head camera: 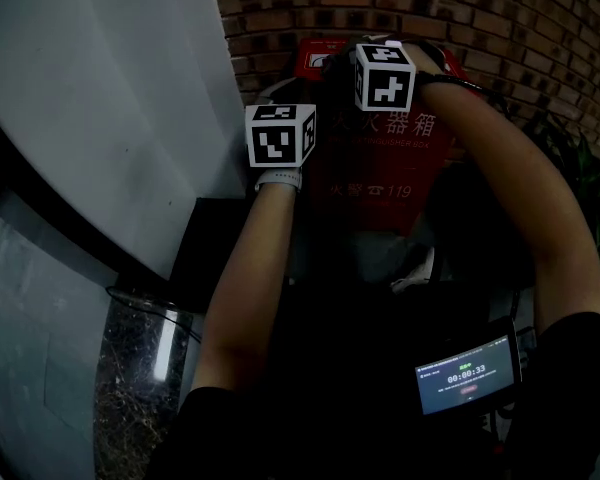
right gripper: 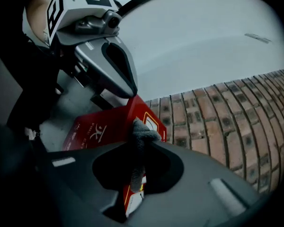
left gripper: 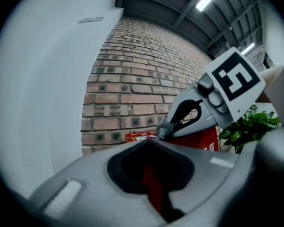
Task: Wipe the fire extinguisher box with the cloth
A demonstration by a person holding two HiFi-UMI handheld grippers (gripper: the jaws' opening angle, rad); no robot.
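Observation:
The red fire extinguisher box point(head camera: 380, 173) stands on the floor against the brick wall point(head camera: 480, 8), its front printed with white characters. My right gripper point(right gripper: 140, 137) is shut on a grey cloth point(right gripper: 142, 130), which sticks up between its jaws over the box's top corner point(right gripper: 102, 129). In the left gripper view the same cloth point(left gripper: 164, 128) shows at the right gripper's tips, above the box point(left gripper: 199, 138). My left gripper point(left gripper: 149, 142) is shut with nothing in it, its tips close to the box's top edge, just left of the right gripper. Marker cubes hide both sets of jaws in the head view.
A white curved wall panel point(head camera: 100, 98) rises at the left. A green plant point(left gripper: 248, 126) grows right of the box. A dark square object point(head camera: 215, 243) lies on the floor left of the box. A small screen with a timer point(head camera: 467, 373) sits near my right forearm.

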